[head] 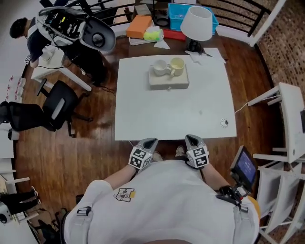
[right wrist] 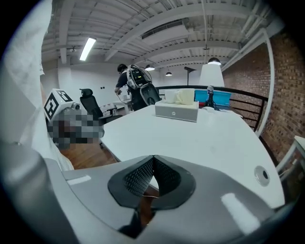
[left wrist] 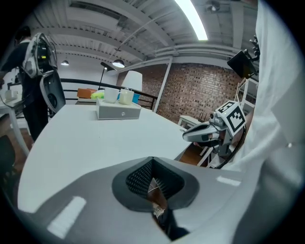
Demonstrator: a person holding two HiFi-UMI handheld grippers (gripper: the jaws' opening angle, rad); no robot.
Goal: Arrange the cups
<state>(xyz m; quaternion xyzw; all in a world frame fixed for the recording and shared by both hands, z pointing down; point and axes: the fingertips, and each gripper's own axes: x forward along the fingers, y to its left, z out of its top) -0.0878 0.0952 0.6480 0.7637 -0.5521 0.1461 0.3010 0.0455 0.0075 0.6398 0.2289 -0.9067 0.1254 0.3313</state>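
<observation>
A white cup (head: 160,67) and a pale yellow cup (head: 177,66) stand side by side on a flat grey box (head: 168,80) at the far middle of the white table (head: 171,112). Both gripper views show them far ahead: white cup (left wrist: 111,95) (right wrist: 170,96), yellow cup (left wrist: 127,96) (right wrist: 187,96). My left gripper (head: 150,141) (left wrist: 152,159) and right gripper (head: 190,138) (right wrist: 153,158) hover at the table's near edge, close to my body. Each is shut with nothing between its jaws, and both are well short of the cups.
A white lamp (head: 197,23) stands beyond the table's far edge, next to a blue bin (head: 177,14) and an orange block (head: 139,26). A small round fitting (head: 224,122) sits near the table's right front corner. A black office chair (head: 57,107) is left, white stands (head: 290,119) right.
</observation>
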